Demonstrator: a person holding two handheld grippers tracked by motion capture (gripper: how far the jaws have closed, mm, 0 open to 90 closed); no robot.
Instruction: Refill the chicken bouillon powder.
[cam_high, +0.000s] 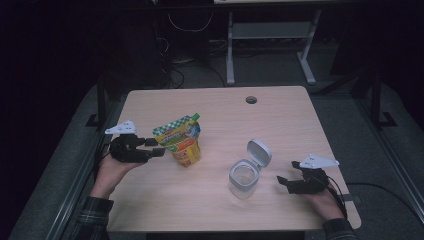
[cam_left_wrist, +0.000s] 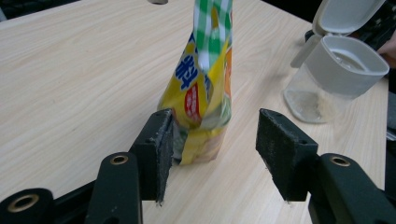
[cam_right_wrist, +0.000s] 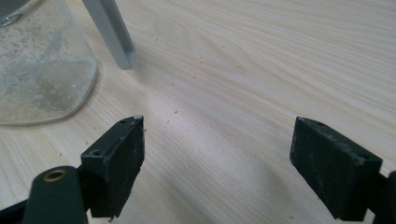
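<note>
Dark floor and desk legs surround the pale wooden table (cam_high: 220, 200) I'm working at. On its left half stands my pouch (cam_high: 181, 142), yellow with a green-checked top, upright and leaning a little. My left gripper (cam_high: 159, 148) sits level at the pouch's left side; in the left gripper view (cam_left_wrist: 212, 140) the jaws are about half open, the left pad touching or just beside the pouch's lower edge, the right pad well clear of it, so nothing is gripped. A clear jar (cam_high: 243, 179) stands right of centre, its grey flip lid (cam_high: 259, 151) swung up; pale residue lies on its bottom in the left gripper view (cam_left_wrist: 327, 84). My right gripper (cam_high: 281, 181) rests low near the jar's right side, its jaws spread wide in the right gripper view (cam_right_wrist: 217, 158) with bare, crumb-dusted table between them and the jar (cam_right_wrist: 42, 65) just beyond its left jaw.
</note>
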